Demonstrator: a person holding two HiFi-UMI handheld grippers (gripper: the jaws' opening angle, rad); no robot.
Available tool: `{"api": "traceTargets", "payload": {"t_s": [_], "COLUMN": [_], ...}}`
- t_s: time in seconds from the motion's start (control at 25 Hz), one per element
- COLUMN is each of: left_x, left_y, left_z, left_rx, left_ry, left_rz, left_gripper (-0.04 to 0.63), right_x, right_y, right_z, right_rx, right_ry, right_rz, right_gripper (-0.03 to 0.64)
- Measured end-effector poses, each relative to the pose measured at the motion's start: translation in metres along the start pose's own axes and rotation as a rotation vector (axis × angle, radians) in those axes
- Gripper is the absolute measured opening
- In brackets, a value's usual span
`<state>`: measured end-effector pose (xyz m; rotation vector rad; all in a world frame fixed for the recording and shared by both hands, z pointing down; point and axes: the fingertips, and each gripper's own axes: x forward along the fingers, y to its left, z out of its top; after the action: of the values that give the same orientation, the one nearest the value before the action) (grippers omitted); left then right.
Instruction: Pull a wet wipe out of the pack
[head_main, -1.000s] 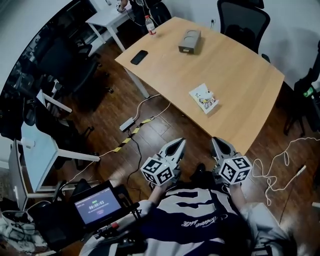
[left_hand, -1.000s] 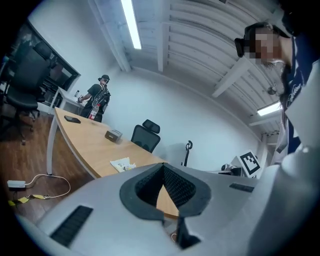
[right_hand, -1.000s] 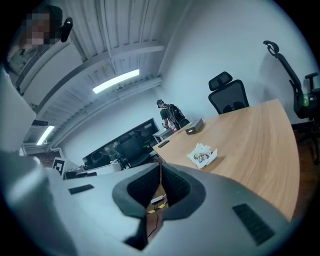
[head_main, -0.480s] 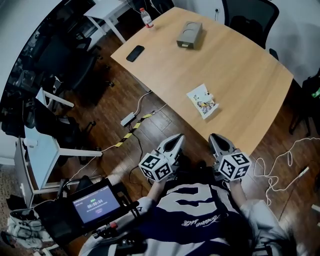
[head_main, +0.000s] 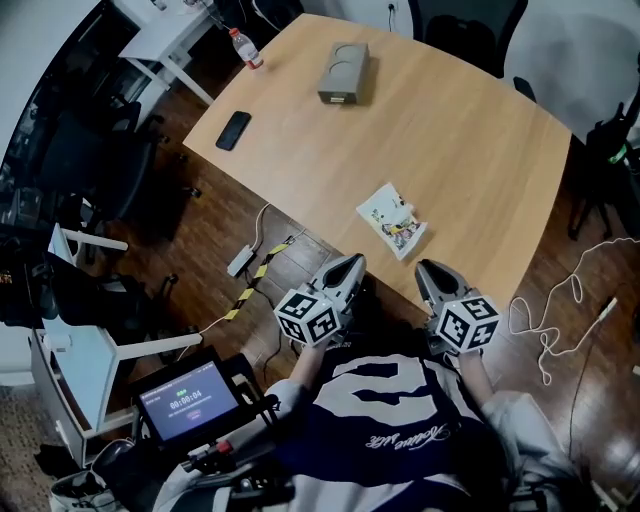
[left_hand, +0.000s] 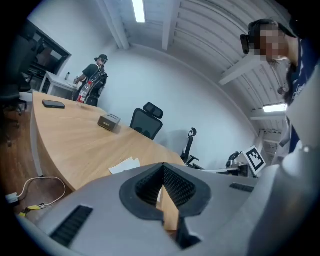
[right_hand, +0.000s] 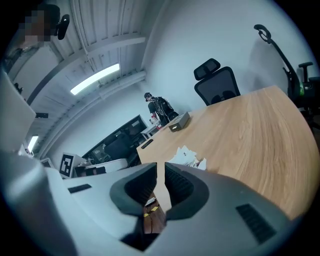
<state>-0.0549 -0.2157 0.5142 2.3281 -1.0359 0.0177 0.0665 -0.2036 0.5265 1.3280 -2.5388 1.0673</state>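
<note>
Below the near edge of the light wooden table (head_main: 470, 130), in the head view, the left hand-held gripper (head_main: 350, 263) and right hand-held gripper (head_main: 428, 270) are hovering just short of the white printed wet-wipe pack (head_main: 393, 222), which is lying flat on it. Left gripper view: the jaws are pressing together, empty. Right gripper view: the jaws are sitting at a thin slit, empty. One gripper should probably be pinning the pack while the other is opening for the wipe.

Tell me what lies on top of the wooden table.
A wet wipe pack, a black phone, a grey box; a bottle seems at its edge. Anything beneath the pack is covered.
</note>
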Motion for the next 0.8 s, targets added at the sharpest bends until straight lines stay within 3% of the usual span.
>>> {"api": "traceTargets", "payload": {"t_s": [0.28,0.68,0.8], "left_x": [0.049,0.115,0.132], "left_y": [0.050,0.111,0.121], "left_z": [-0.013,-0.032,-0.038], "left_rx": [0.069,0.217,0.305], "left_ry": [0.209,0.467,0.545], "left_rz": [-0.119,-0.175,-0.174], "left_gripper": [0.003,0.003,0.003], "right_x": [0.048,0.083,0.089], "right_y": [-0.009,-0.017,-0.019], "right_z": [0.015,0.005,0.002], "right_rx": [0.028,0.018,0.018], "right_ry": [-0.005,0.056,0.071], "right_rz": [-0.094,-0.217,-0.241], "right_gripper": [0.035,0.054,0.064]}}
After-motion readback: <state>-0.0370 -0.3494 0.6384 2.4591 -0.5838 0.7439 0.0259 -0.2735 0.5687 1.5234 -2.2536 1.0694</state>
